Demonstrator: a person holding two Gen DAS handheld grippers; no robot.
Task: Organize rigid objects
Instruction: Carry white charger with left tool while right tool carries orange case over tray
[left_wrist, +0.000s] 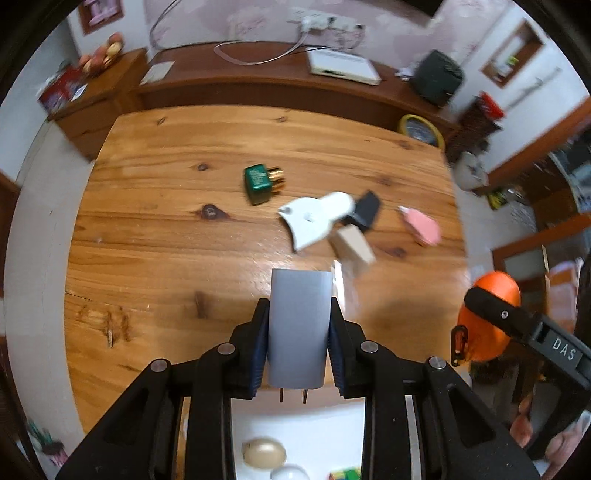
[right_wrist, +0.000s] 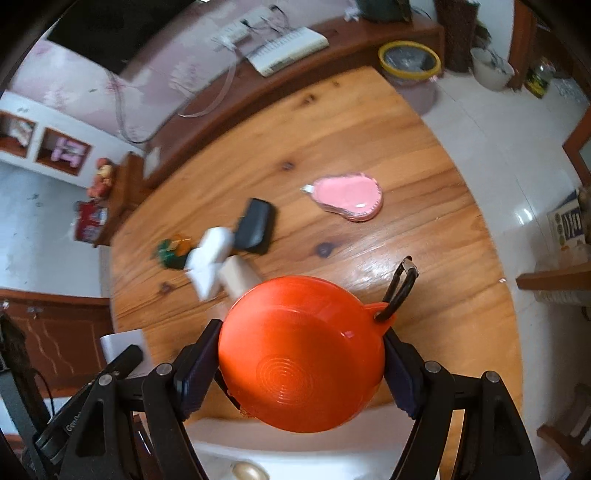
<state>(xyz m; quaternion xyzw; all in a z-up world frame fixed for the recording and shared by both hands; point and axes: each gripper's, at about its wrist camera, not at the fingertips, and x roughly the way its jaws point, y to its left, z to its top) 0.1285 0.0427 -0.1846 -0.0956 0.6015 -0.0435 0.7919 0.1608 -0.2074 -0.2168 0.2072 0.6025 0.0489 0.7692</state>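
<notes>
Left gripper is clamped on a grey plug adapter, pads on its two flat sides, prongs pointing back toward the wrist. It hangs above the near edge of the wooden table, over a white tray that holds an egg-shaped thing.

Right gripper pinches an orange round case across its widest part; a black clip hangs off its tab. It also sits over the near table edge and the tray.

Left on the table:
- green box with brass ends
- white scraper-like piece
- black block, touching the white piece
- beige wedge, just beside both
- pink flat pear-shaped piece, apart from the rest

Handling, my read:
- Adapter: light, stiff, smooth plastic. Flat faces give a solid grip, low slip risk. Keep prongs clear of the tray rim when lowering.
- Orange case: light, hard shell, curved and glossy. Grip at the diameter is the only stable spot; off-centre it will likely squirt out. The loose clip may swing and snag.
- Both look tough enough for a short drop.

Both views are motion-blurred, so small details are unclear.
</notes>
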